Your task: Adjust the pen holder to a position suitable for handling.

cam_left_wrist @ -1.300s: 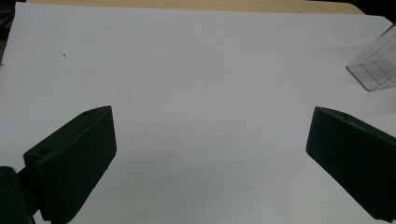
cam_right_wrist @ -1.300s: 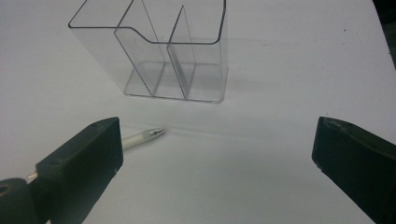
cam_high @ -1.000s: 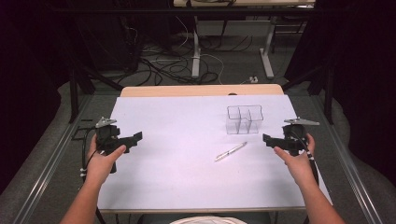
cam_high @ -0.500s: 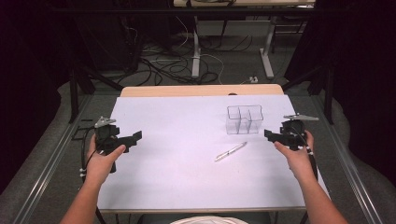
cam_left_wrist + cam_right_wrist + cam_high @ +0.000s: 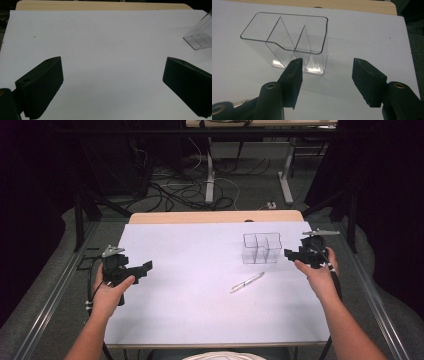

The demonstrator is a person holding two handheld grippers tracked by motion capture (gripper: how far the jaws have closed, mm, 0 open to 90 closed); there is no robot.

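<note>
A wide white sheet [image 5: 200, 270] covers the light wooden tabletop [image 5: 215, 216], whose bare far edge shows beyond it, while tangled dark cables [image 5: 170, 190] and grey metal table legs [image 5: 210, 175] occupy the floor behind.

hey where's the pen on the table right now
In the high view, the pen lies flat on the white table cover, right of centre, just in front of the clear divided organizer and apart from it, nearer the right gripper.

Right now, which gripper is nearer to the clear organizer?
Right. The right gripper sits just beside the clear organizer, jaws apart and empty. The left gripper is far across the table.
</note>
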